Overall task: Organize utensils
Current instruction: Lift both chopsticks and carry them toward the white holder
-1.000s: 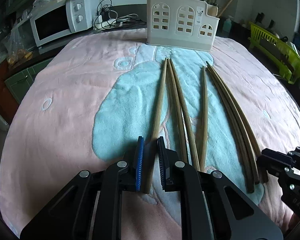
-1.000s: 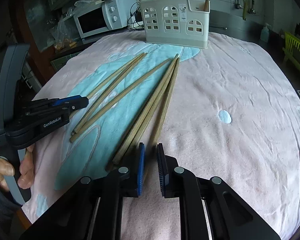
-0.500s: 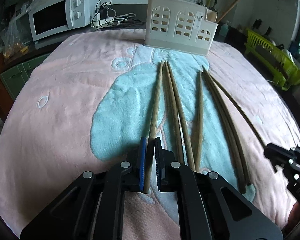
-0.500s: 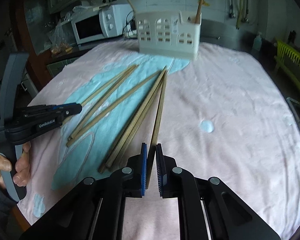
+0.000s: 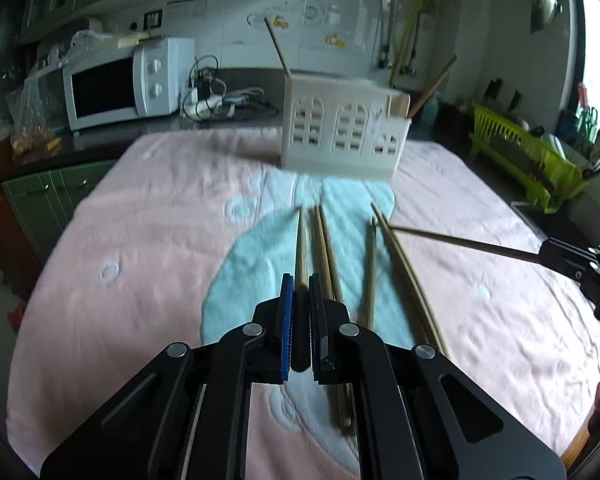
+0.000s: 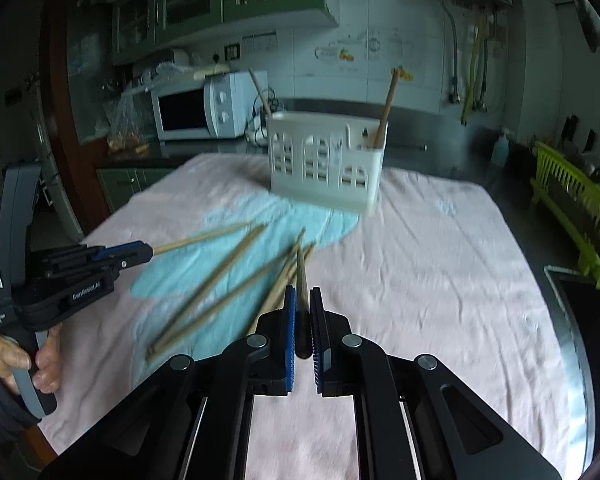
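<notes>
Your left claw (image 6: 150, 251), seen from right wrist view: white lettering "GenRobot.AI" along black body side. Below, near handle, small white two-line label, first word reads roughly "Data", rest too small for you to read. Wall stickers behind white holder (image 6: 326, 162): print blurred, illegible. Nothing else readable.

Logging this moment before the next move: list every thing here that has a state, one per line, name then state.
left gripper: shut on one chopstick, lifted off the towel
right gripper: shut on one chopstick, lifted off the towel
loose chopsticks: lying flat on the towel, not held
utensil holder: upright at the far end, two sticks standing in it
towel: spread flat
microwave: door closed
</notes>
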`<state>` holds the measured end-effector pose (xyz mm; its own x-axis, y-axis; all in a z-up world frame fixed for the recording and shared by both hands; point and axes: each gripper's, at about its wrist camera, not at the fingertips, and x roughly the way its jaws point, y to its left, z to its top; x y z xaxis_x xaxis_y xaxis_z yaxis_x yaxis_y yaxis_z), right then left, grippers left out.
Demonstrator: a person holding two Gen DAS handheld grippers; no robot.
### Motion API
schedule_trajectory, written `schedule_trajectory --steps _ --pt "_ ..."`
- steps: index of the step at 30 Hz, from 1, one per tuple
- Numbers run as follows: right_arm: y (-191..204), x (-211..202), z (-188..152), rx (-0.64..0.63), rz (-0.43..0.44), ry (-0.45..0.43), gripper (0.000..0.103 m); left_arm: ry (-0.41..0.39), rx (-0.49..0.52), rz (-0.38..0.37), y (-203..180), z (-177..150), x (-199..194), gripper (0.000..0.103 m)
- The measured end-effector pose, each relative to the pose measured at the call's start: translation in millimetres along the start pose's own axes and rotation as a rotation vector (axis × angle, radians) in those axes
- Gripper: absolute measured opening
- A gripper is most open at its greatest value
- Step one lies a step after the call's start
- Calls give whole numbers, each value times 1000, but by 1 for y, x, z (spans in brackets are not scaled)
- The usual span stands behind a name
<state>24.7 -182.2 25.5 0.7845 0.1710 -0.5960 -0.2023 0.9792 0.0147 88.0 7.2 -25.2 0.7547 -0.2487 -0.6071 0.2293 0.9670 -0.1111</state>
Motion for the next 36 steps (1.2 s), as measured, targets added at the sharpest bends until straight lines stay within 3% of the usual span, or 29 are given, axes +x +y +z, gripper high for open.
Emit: schedule_trajectory --steps 11,24,36 --pt "-11 6 56 -1 36 -81 7 -103 -63 -14 12 40 -3 5" --pt "-51 23 120 51 147 -40 7 -137 -65 -60 11 101 -9 5" --pt "-71 -12 198 -19 170 -73 7 -201 -1 -63 -9 155 -23 5"
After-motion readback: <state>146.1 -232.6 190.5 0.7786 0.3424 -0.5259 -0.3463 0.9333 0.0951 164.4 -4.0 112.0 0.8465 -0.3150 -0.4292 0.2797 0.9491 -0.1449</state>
